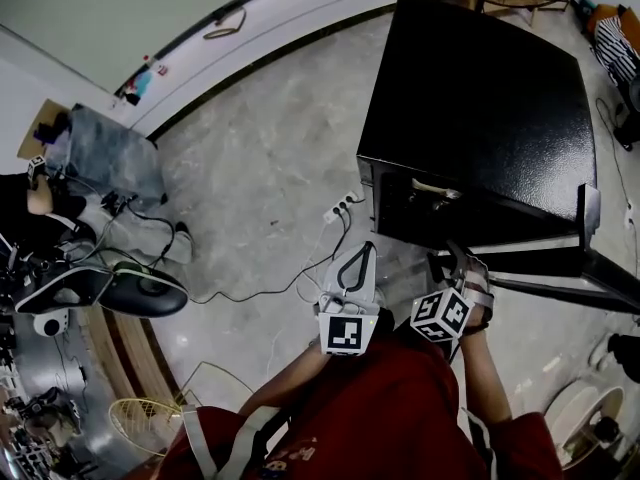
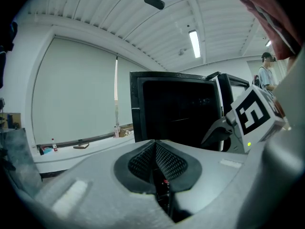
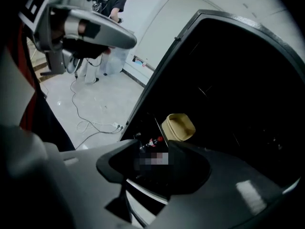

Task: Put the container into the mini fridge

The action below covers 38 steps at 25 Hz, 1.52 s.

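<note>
The left gripper [image 1: 357, 261] is held low in front of the person, pointing roughly level toward the mini fridge [image 1: 480, 98]. In the left gripper view [image 2: 155, 160] its jaws are pressed together, mesh pad against mesh pad, with nothing between them. On the floor [image 1: 260, 178] just beyond it lies a white power strip [image 1: 341, 207] with cables trailing away.

The right gripper [image 1: 456, 260] sits just beside the left one, tilted downward at the fridge opening. In the right gripper view [image 3: 155, 151] its jaws stand wide apart and grip nothing; only the dark fridge interior shows through the gap.

The mini fridge is a black cabinet standing on the floor directly ahead of both grippers. Its front is open. The container [image 3: 178, 127], a tan open-topped tub, rests inside the compartment, beyond the right gripper's jaws and clear of them. From the head view it shows only as a pale shape just inside the opening [image 1: 436, 189].

The fridge door [image 1: 560, 258] is swung out to the right.
</note>
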Motion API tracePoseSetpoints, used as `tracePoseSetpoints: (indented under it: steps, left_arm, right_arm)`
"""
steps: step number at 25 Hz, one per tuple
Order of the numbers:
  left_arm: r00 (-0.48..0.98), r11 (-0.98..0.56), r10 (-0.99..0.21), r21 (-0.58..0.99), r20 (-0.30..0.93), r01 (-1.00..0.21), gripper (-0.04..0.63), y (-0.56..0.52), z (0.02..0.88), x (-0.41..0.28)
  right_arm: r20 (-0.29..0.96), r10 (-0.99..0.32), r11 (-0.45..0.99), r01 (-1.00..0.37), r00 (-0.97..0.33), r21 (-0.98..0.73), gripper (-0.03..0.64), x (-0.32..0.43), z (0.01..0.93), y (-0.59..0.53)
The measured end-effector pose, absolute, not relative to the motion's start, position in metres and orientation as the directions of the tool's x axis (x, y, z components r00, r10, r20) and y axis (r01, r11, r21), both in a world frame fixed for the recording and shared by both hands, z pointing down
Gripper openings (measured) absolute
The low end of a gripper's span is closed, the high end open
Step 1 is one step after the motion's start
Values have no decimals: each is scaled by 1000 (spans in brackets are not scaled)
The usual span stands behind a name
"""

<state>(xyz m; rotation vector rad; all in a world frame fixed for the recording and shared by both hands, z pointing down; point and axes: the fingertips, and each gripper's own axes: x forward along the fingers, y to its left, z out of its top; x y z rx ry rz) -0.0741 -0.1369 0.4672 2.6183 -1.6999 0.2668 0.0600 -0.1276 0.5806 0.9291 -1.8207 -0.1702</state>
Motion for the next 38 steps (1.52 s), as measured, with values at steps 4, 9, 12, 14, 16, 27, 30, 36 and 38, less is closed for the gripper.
tracePoseSetpoints:
  steps: [4,9,12,14,16,27,30,36,38]
  left_arm:
    - [410,-426,-900,-91,150,-900,5,-137,467,-71]
    - [409,-424,-899,-78,156,-902,5,-137,469,-73]
    - [408,-421,-901,-68,148,-904,3,-136,468,-74]
    - [408,-419,-903,-68,137,-905,5,-136,462,-76]
    - [402,-412,-907,-61,129,-909,3,-135,454,-79]
    - [401,-407,-910,-45,101,-912,3,-135,422,-82]
    - [413,-418,-907,-54,83,-907,4,-136,409,-80]
    - [453,-456,-890,-129,55,-880,4,-134,393,-73]
    - [457,-460,-888,-136,54,-877,5,-134,390,-73]
  right_arm:
    - [707,-675,649,-625,-210,434,190,58,565,-109]
    - [580,-757,524,-810,-303,261,149,61,518,-107]
    - [513,-803,446,-877,-303,181,158,72,491,-109]
    - [489,-823,410,-898,-289,160,170,80,479,-109]
    - [463,-840,390,-908,-283,153,172,85,466,-110]
    - [285,-930,262,-962,-230,78,163,110,397,-114]
    - [252,-945,236,-968,-210,79,151,114,386,-115]
    - [210,-962,189,-980,-173,63,79,123,381,-115]
    - [210,-961,197,-979,-181,55,68,121,380,-116]
